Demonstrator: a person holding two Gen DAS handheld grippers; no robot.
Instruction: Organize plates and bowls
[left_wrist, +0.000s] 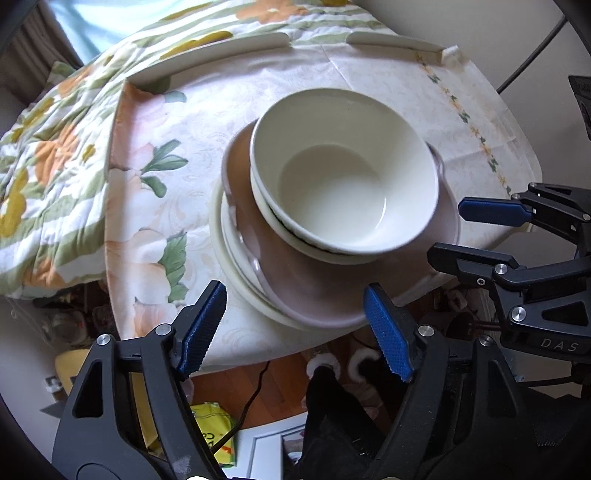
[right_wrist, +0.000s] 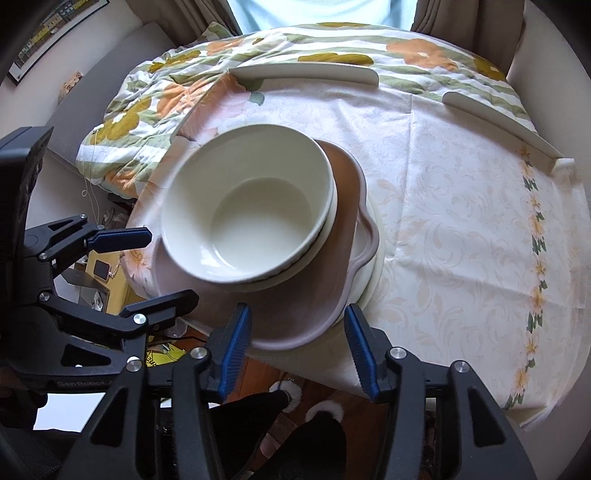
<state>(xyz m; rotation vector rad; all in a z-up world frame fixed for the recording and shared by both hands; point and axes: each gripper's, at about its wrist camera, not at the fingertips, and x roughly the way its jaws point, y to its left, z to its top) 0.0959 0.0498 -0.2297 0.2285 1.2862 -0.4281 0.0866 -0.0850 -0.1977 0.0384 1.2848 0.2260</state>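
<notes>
A cream bowl (left_wrist: 343, 184) sits on top of a stack near the table's front edge, nested in a second bowl with a dark rim line (left_wrist: 295, 236). Under them lie a mauve plate (left_wrist: 317, 295) and a cream plate (left_wrist: 236, 273). My left gripper (left_wrist: 295, 317) hovers open over the stack's near edge, and its pads touch nothing. The right wrist view shows the same bowl (right_wrist: 247, 206) and mauve plate (right_wrist: 306, 314). My right gripper (right_wrist: 297, 332) is open above the plate's near rim. Each gripper shows in the other's view: the right gripper (left_wrist: 448, 232) and the left gripper (right_wrist: 171, 266).
A pale patterned tablecloth (right_wrist: 461, 221) covers the table, with raised cream rim pieces (right_wrist: 306, 74) at the far side. A floral quilt (left_wrist: 48, 166) lies behind and to the left. Below the front edge are wooden floor, a person's fluffy slippers (right_wrist: 321, 410), a yellow bag (left_wrist: 214, 424) and a cable.
</notes>
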